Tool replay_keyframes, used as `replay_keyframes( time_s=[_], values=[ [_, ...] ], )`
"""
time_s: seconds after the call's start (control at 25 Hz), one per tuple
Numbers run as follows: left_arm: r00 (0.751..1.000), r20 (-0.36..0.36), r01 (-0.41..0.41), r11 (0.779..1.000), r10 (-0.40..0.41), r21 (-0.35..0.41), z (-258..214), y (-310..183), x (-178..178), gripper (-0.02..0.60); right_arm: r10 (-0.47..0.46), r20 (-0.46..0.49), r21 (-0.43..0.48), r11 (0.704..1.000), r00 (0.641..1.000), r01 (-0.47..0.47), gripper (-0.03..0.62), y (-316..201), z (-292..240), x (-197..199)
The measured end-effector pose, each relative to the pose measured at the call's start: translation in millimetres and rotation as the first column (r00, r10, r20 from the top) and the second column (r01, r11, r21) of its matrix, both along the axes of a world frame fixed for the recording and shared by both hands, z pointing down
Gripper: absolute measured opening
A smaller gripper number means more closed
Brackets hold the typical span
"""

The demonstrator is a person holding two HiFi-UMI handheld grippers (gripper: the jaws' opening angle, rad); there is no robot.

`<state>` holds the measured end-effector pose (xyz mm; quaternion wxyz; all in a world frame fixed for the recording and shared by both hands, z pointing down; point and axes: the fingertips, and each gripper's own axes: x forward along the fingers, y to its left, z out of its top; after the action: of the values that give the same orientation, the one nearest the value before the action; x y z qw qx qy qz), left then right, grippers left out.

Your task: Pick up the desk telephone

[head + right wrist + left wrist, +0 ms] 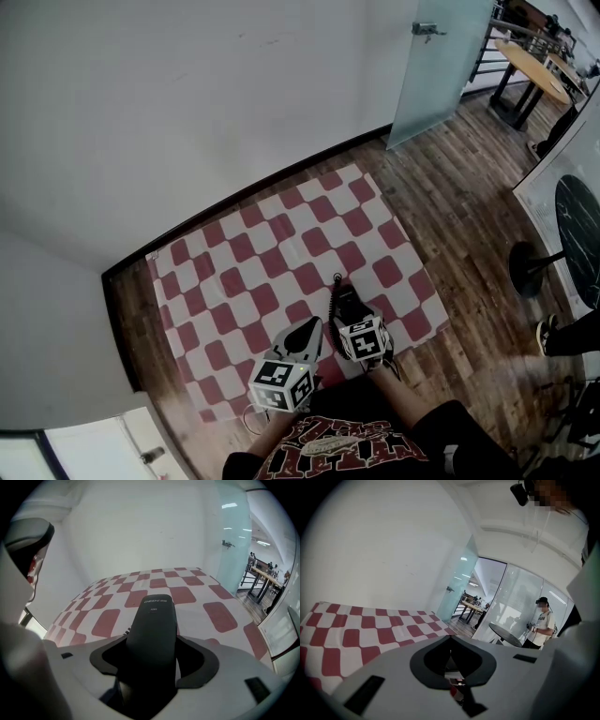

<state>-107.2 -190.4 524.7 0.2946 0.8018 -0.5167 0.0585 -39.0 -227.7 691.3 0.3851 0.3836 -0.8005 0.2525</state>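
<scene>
1. Scene: checked mat [281, 234] on the wood floor. Both grippers are at the mat's edge next to the person.
2. Task's thing: only the telephone handset [154, 620] is visible, black, w/ a bit of coiled cord beside it. It lies a little inside that near edge, more toward the right corner, and points to the mat's centre. The phone's base I cannot find in any view; maybe it is under the grippers.
3. Right gripper [349, 309]: jaws stand wide, w/ the handset between them. The right gripper view shows dark gaps on both sides of the handset, so the pads seem not to press on it. No real grip, I judge.
4. Left gripper [302, 339]: just beside the right one, toward the left. Its jaws look closed together at the tips, w/ nothing held; only mat shows through the hollow.
5. Progress, as judgement: approx. early to middle. The right gripper is already placed around the handset; clamping and lifting are not done.
6. Left to do: close the right jaws on the handset, then raise it clear of the mat. Whether the handset rests on its base or on the mat, I cannot tell.
</scene>
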Motion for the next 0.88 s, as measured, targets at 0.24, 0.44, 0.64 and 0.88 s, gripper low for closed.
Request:
replay_keyframes(
  time_s=[0.24, 0.44, 0.64, 0.88],
  values=[
    [1.000, -0.004, -0.004, 1.000, 0.004, -0.011, 4.4, -1.2, 0.6, 0.008, 0.012, -0.016, 0.012, 1.000, 1.000, -0.012, 0.301, -1.0, 7.6, 1.0],
    [1.000, -0.007, -0.011, 1.000, 0.010, -0.016, 7.1, -1.9, 1.4, 0.008, 0.001, -0.021, 0.018, 1.000, 1.000, 0.000, 0.301, -0.5, 8.7, 1.3],
    [1.000, 0.010, -0.027, 1.000, 0.027, -0.009, 6.0, -1.2, 4.6, 0.008, -0.022, -0.026, 0.020, 1.000, 0.999, 0.022, 0.301, -0.2, 8.2, 2.2],
    [0.999, 0.008, -0.039, 0.999, 0.039, -0.003, 4.1, 1.8, 6.7, 0.008, -0.053, -0.037, 0.015, 0.998, 0.998, 0.054, 0.299, 1.6, 9.1, 3.7]
  ],
)
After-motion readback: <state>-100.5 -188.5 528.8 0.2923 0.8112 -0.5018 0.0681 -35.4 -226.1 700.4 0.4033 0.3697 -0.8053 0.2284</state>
